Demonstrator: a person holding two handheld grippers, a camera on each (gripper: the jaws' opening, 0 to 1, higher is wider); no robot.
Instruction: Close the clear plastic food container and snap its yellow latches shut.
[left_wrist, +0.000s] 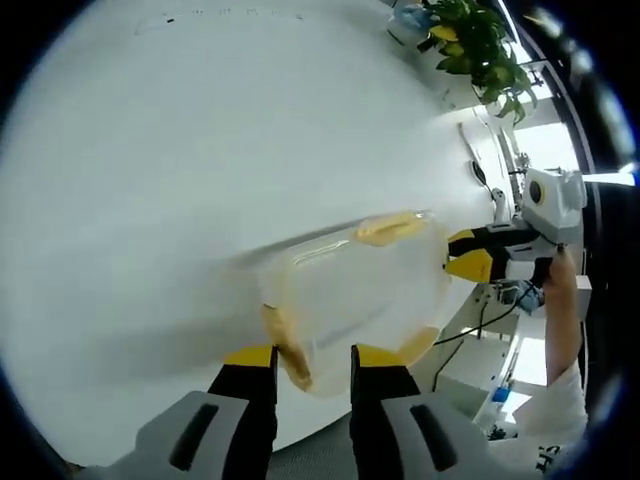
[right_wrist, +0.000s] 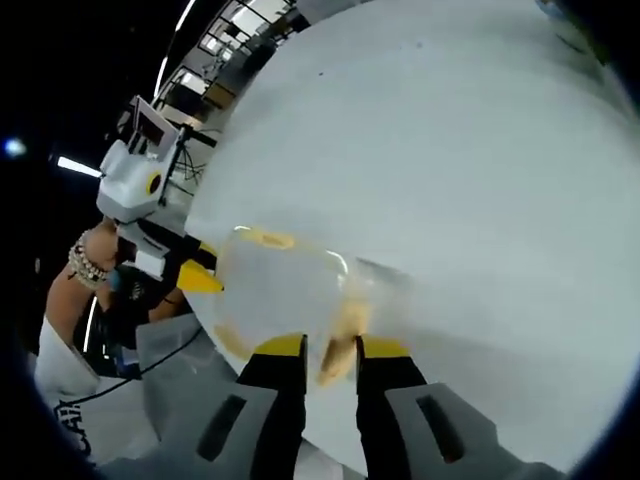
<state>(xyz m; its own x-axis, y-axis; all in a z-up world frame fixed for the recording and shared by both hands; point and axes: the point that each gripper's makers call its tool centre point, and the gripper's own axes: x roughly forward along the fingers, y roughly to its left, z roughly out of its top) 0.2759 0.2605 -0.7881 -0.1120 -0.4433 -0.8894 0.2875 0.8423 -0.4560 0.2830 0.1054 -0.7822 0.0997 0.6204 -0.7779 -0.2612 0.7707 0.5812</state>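
left gripper view: the clear container (left_wrist: 355, 300) lies on the white table (left_wrist: 200, 150), blurred; the left tool (left_wrist: 312, 362), tips spread, brackets a yellow latch (left_wrist: 285, 345). right gripper view: the right tool (right_wrist: 332, 352), also spread, straddles another latch (right_wrist: 343, 345) at the container's near end.
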